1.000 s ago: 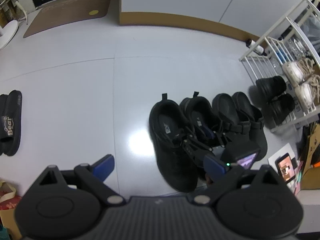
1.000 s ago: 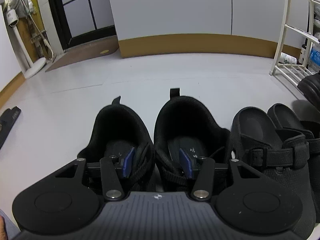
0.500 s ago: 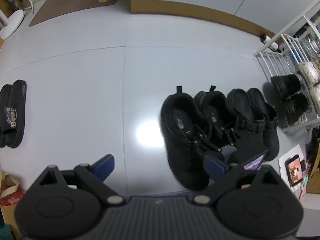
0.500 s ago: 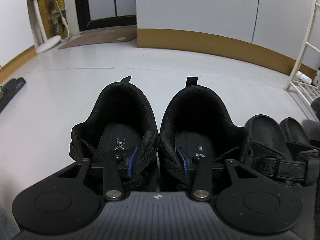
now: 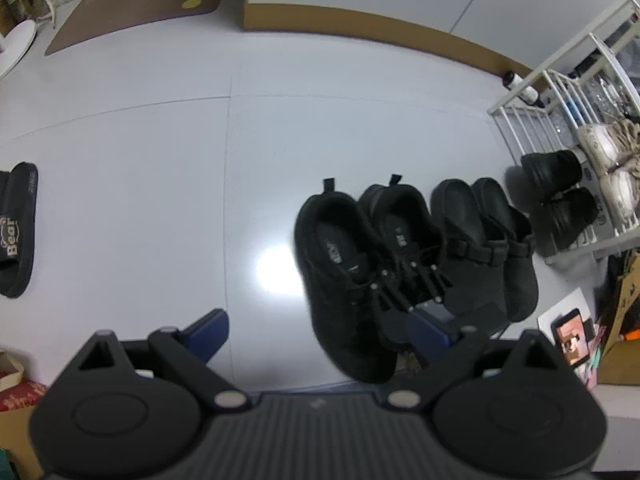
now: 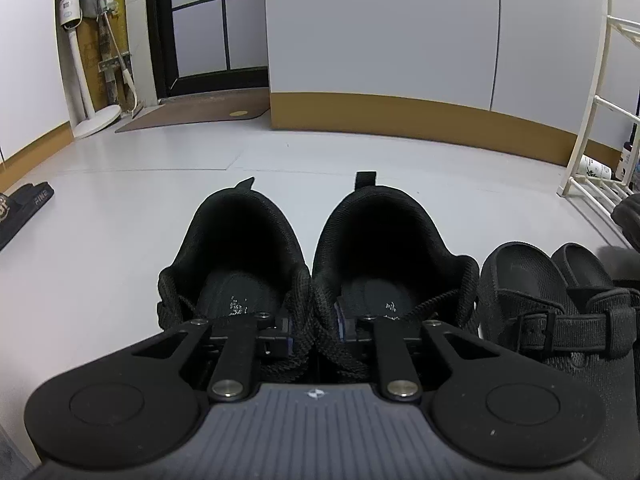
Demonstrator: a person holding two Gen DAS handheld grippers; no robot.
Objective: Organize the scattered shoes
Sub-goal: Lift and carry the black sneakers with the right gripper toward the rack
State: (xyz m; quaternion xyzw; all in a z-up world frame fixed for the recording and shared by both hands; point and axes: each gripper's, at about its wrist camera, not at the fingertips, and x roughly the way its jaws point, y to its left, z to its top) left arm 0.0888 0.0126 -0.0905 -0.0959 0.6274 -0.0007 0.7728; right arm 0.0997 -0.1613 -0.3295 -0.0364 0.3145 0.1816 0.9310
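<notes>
Black tool [image 5: 320, 334] — blue pads [image 5: 208, 330], silver screws.

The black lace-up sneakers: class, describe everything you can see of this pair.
The black lace-up sneakers are a matching pair of knit-looking fabric with padded collars, black laces, printed insoles and a heel pull tab each. They stand upright side by side on the pale floor, inner sides touching, left of black strapped clogs. The right tool has just been closing and now pinches their two inner collars together, one finger inside each shoe.

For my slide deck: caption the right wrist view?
Right gripper pinches the inner collars of two black sneakers together.
</notes>
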